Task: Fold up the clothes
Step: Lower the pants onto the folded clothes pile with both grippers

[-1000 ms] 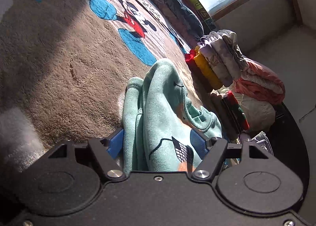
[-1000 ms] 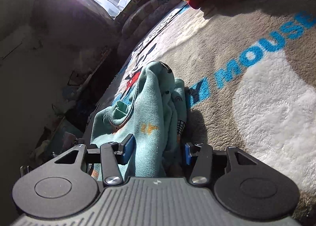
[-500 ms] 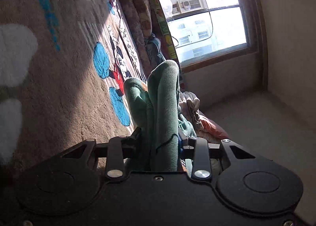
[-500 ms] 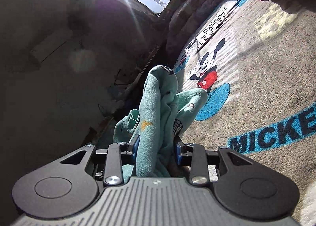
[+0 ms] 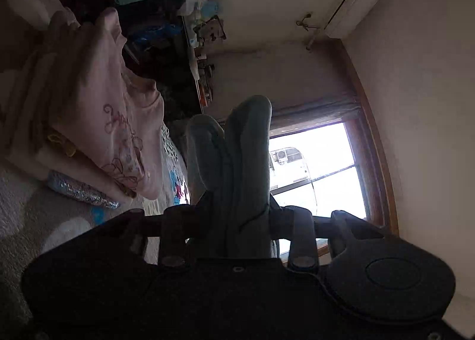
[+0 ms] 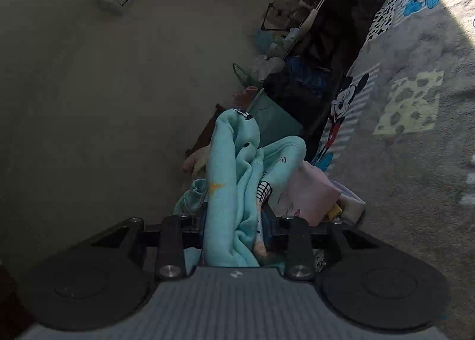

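Holding bunched folds of the teal sweatshirt (image 6: pixel 228 191), my right gripper (image 6: pixel 234 221) was clamped narrow on it; my left gripper (image 5: pixel 234 218) pinched another bunch of the same cloth. The garment stood up between both sets of fingers, off the rug (image 6: pixel 415 191), beside the pink folded stack (image 5: pixel 98 120). Judgement: soft, light fleece, limp, prone to sagging; better gripped at hem or shoulder seams than mid-bunch.

garment (image 6: pixel 234 191) between right tongs (image 6: pixel 234 221); folded pile (image 6: pixel 311 194) right, on blanket (image 6: pixel 415 176)
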Demonstrator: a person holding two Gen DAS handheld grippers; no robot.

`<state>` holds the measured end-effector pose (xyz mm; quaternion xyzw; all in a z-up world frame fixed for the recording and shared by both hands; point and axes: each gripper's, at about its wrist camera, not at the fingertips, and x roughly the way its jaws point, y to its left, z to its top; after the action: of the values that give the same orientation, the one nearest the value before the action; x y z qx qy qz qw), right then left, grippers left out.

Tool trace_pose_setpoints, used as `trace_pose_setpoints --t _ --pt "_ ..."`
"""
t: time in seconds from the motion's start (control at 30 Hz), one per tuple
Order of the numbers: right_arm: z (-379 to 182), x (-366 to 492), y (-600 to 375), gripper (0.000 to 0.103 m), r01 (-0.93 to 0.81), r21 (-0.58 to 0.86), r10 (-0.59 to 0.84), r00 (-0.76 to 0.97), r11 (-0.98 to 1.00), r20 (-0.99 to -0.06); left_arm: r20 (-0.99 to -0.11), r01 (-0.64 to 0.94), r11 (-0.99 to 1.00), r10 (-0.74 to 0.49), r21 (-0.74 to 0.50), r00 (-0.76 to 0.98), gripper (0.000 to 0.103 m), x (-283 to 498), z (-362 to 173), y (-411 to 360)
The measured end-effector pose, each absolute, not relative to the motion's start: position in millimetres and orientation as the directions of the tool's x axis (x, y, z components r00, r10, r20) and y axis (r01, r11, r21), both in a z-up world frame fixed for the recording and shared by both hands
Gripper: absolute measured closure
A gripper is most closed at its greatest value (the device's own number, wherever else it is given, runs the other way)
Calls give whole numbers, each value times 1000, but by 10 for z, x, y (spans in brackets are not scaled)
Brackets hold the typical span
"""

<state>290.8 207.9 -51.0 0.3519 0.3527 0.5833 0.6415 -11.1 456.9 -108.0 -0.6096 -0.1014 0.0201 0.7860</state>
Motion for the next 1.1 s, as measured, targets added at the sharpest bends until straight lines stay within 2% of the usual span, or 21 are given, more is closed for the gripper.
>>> trace_pose_setpoints --t 0.13,0.33,0.37,0.43,0.47,0.53,0.57,0.6,0.8,0.87,0.93,1.03,1.07,1.1 --pt "-375 3086 2707 68 -494 870 1000 -6 -2 -1 165 96 278 240 -956 957 70 -147 -982 5003" --pt "-404 3410 3413 68 -456 890 997 -77 -29 -7 179 100 249 322 -963 929 70 -9 -1063 5473" --pt "-469 3456 3463 68 -448 893 997 -82 -36 0 162 84 237 332 -968 929 70 25 -1121 5499" --pt "-732 3587 3524 68 -438 899 996 -66 17 -51 78 5 204 350 -979 934 70 114 -1299 5516" --pt "-965 3666 3552 68 -406 909 992 -37 95 -120 6 -58 171 355 -983 935 70 181 -1438 5524" --pt "-1348 3762 3564 67 -315 924 974 5 216 -226 -36 -95 147 360 -985 932 69 242 -1586 5523" --pt "-1495 3786 3541 66 -263 950 986 15 165 -167 -43 -100 140 363 -985 931 69 261 -1641 5520" --pt "-1520 3757 3522 66 -279 948 988 35 151 -147 -50 -114 156 365 -981 930 70 272 -1628 5510" --pt "-1383 3668 3481 61 -305 936 984 80 173 -156 -48 -129 205 358 -970 933 67 265 -1665 5478" --pt "-1255 3655 3436 58 -326 930 983 114 173 -143 -47 -146 241 376 -960 925 59 230 -1587 5480" --pt "-1080 3635 3358 58 -386 897 974 155 214 -166 -38 -166 289 403 -943 914 38 187 -1499 5449" --pt "-842 3553 3205 55 -473 836 958 202 278 -205 -32 -223 373 455 -901 890 30 113 -1314 5355" --pt "-765 3514 3146 51 -499 812 951 218 302 -220 -29 -244 405 469 -881 883 28 101 -1252 5323" --pt "-704 3466 3097 48 -522 789 944 230 324 -236 -30 -265 431 480 -862 877 23 88 -1192 5286"
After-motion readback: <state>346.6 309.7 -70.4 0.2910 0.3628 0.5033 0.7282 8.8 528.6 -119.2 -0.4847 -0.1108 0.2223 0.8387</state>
